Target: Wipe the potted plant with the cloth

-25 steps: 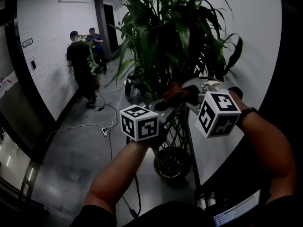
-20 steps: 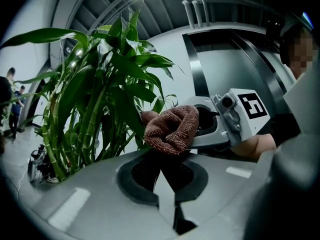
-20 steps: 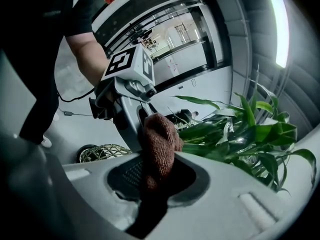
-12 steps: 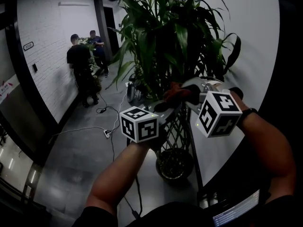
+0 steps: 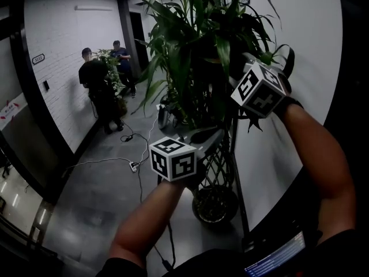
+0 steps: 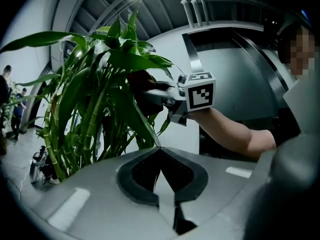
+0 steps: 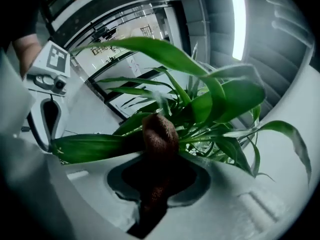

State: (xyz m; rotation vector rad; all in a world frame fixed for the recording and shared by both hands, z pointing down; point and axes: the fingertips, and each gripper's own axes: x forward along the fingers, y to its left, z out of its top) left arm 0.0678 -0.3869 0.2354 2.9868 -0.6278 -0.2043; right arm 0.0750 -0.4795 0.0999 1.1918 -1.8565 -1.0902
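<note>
Plant: a tall potted plant (image 5: 196, 56) with long green leaves and slim cane stems fills the upper centre of the head view. It stands in a dark round pot (image 5: 214, 203) at lower centre, against a pale wall.
Cloth: a reddish-brown knitted cloth (image 7: 159, 134) sits bunched at the centre of the right gripper view. It lies against a broad green leaf (image 7: 95, 146) that runs off to the left.
Right gripper: the right gripper (image 7: 159, 159) has its jaws clamped on the cloth. Its marker cube (image 5: 259, 88) shows at upper right of the head view, among the foliage.
Left gripper: the left gripper (image 6: 160, 151) has its jaws closed together. The tip of a dark green leaf (image 6: 142, 124) reaches the point where they meet; whether it is pinched cannot be told.
Writing: both cubes bear black-and-white square patterns. A small oval sign (image 5: 38, 58) on the white brick wall at upper left is too small to read. The text on a glowing screen (image 5: 274, 263) at lower right is also unreadable.
Background: two people in dark clothes (image 5: 98, 79) stand at upper left, and white cables (image 5: 109, 157) trail over the grey floor.
</note>
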